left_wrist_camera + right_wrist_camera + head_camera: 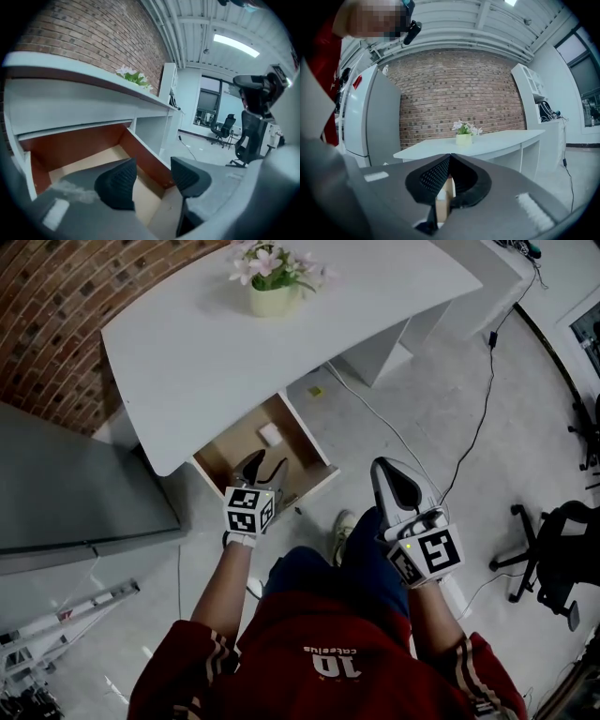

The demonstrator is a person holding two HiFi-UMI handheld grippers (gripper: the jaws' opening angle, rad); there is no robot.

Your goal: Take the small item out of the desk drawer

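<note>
The white desk (216,362) has its drawer (314,472) pulled out, showing a light wooden bottom. A small white item (270,434) lies near the drawer's back. My left gripper (264,468) hangs over the front part of the drawer, open, with nothing between its fingers. In the left gripper view the left gripper (152,180) looks into the drawer (145,161); the item is hidden there. My right gripper (394,486) is shut and empty, held over the person's knee to the right of the drawer. In the right gripper view the right gripper (450,159) has its tips meeting.
A pot of flowers (272,298) stands on the desk's far side. A grey cabinet (75,484) stands left of the drawer. A black office chair (562,559) is at the right. A cable (487,381) runs across the floor. The person's shoe (342,526) is just below the drawer.
</note>
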